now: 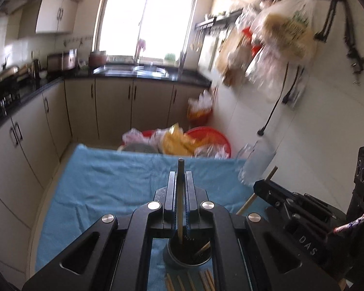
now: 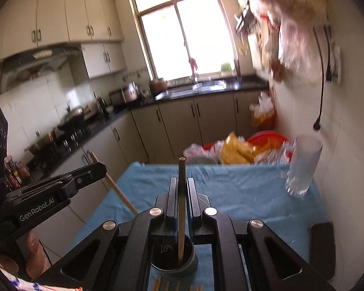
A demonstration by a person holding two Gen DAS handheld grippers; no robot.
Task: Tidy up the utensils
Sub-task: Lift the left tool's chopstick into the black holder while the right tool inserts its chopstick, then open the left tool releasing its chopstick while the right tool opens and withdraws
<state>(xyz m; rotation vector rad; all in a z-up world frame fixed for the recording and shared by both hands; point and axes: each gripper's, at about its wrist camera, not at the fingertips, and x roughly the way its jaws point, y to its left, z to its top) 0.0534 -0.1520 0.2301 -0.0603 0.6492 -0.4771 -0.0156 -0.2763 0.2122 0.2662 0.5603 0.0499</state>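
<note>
each of my tools is clamped on a single chopstick. the left gripper pinches a chopstick that runs up between its closed jaws, and the right gripper grips another chopstick the same way. the dark round holder is my landmark. it stands on the blue cloth directly under both tools, and in each wrist view the lower end of the held stick seems to hang over or just inside its mouth. i cannot tell whether either tip touches bottom. one stick already leans inside the holder, and more loose chopsticks lie flat on the cloth just on my side of it. a clear glass stands well beyond the holder, towards the wall.

i judge the step to be dropping sticks into the holder, with the job still early. next i need to centre each tip over the mouth, keep the two sticks from crossing, then release one at a time.
</note>
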